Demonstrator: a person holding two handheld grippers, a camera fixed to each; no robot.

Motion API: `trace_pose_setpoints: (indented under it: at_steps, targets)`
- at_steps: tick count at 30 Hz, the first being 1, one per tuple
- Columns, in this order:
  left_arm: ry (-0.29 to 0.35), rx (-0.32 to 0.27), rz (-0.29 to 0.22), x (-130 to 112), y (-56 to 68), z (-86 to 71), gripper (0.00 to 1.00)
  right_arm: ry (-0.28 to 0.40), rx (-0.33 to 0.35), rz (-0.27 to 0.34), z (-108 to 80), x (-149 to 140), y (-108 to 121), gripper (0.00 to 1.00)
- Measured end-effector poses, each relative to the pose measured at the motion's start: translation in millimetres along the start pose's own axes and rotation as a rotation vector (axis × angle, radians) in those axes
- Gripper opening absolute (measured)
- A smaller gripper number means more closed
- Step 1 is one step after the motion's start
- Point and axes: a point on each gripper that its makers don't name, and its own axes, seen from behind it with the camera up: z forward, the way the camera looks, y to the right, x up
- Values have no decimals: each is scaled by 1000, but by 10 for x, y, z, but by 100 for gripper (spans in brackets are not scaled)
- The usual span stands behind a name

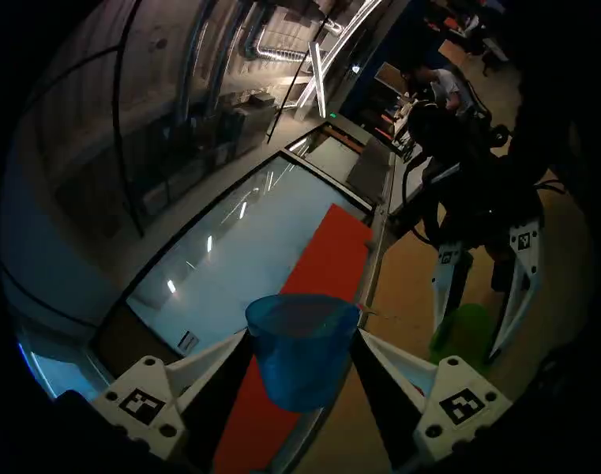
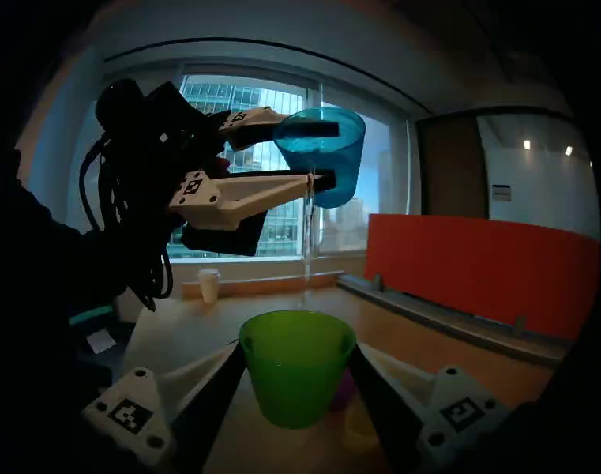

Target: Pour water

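My left gripper point(image 1: 302, 347) is shut on a translucent blue cup point(image 1: 302, 359), seen close up in the left gripper view. In the right gripper view that blue cup point(image 2: 322, 154) hangs high and tilted in the left gripper point(image 2: 332, 154). A thin stream of water point(image 2: 306, 237) falls from its rim toward the green cup point(image 2: 298, 363) below. My right gripper point(image 2: 298, 355) is shut on the green cup, holding it upright just over the wooden table point(image 2: 426, 332). The left gripper view shows the right gripper point(image 1: 467, 340) and the green cup point(image 1: 462, 336) lower right.
A red partition point(image 2: 482, 268) runs along the table's right side. A white paper cup point(image 2: 209, 284) stands on the window sill behind. Something purple point(image 2: 343, 391) lies behind the green cup. Black cables point(image 2: 130, 229) hang from the left gripper. A person point(image 1: 438, 79) sits far off.
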Motion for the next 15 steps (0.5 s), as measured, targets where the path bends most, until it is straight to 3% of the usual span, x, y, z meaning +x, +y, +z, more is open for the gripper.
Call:
trace_pose_setpoints:
  at_steps: [15]
  targets:
    - [-2, -5, 53, 26, 15, -17, 84, 2, -5, -7, -14, 39, 21, 90]
